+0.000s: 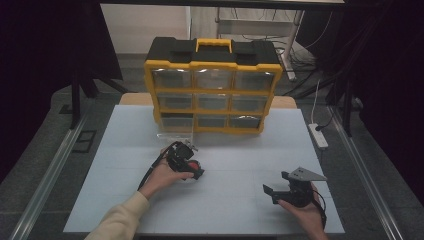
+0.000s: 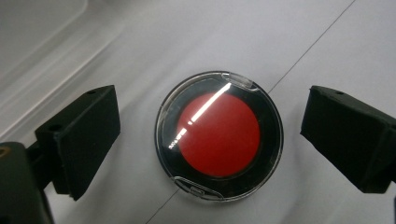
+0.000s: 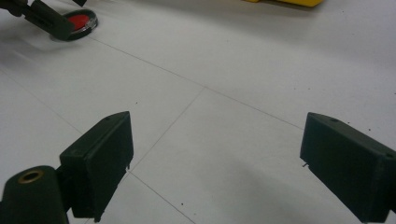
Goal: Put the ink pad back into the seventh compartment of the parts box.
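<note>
The left gripper [image 2: 210, 140] straddles the red compact [image 2: 218, 135], fingers [image 2: 79, 140] apart; it should centre, then close gently.

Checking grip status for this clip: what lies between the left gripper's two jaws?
A round red compact with a clear lid lies flat on the white table between the left gripper's open jaws, with gaps on both sides, as the left gripper view shows.

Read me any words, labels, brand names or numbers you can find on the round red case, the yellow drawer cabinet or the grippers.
No readable text anywhere.
Round clear-lidded case with a red disc: a small embossed mark on the tab at its lower rim, too small to read.
Yellow and black plastic drawer cabinet: no label legible; drawer fronts blurred.
Black gripper pads: plain, no marking.
</note>
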The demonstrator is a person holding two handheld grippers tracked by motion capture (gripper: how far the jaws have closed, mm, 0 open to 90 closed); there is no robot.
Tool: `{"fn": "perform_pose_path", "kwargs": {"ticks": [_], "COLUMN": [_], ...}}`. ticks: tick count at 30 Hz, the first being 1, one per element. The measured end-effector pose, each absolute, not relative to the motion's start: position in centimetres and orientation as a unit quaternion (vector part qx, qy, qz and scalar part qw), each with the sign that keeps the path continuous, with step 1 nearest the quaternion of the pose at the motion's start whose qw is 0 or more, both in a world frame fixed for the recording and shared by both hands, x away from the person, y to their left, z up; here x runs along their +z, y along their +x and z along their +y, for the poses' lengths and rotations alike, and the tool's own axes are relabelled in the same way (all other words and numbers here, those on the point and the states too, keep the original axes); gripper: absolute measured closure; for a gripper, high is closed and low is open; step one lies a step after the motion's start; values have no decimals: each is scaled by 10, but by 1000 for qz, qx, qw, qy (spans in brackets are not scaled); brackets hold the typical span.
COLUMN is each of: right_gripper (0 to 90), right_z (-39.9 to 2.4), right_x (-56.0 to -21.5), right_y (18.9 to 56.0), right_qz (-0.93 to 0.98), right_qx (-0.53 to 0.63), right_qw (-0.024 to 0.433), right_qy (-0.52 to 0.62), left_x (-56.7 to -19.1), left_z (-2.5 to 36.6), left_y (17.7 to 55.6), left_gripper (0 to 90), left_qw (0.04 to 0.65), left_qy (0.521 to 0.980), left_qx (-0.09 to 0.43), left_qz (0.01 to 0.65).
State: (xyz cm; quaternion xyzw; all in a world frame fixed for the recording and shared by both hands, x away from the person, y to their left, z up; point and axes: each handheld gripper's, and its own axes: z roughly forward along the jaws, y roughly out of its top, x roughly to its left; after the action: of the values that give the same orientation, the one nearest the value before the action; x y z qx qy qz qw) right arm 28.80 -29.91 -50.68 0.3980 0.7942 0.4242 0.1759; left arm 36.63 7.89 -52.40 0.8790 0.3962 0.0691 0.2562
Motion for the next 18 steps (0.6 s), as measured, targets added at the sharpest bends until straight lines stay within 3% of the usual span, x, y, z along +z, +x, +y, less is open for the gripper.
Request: {"fn": "perform_pose_path", "kwargs": {"ticks": [9,18], "right_gripper": [97,97], "right_z": [-300,-299], "right_x": [-507,-507], "right_y": [288,288], "right_qz": [793,794], "right_qx": [424,423], "right_qw": [175,177], "right_qy": [400,398], "left_x": [-526,-523], "left_z": [75,77], "left_y": [364,362], "left_gripper": [112,298], "left_qw": [245,251], "left_qy": [886,885], "left_qx": [77,77], "left_qz": [385,385]}}
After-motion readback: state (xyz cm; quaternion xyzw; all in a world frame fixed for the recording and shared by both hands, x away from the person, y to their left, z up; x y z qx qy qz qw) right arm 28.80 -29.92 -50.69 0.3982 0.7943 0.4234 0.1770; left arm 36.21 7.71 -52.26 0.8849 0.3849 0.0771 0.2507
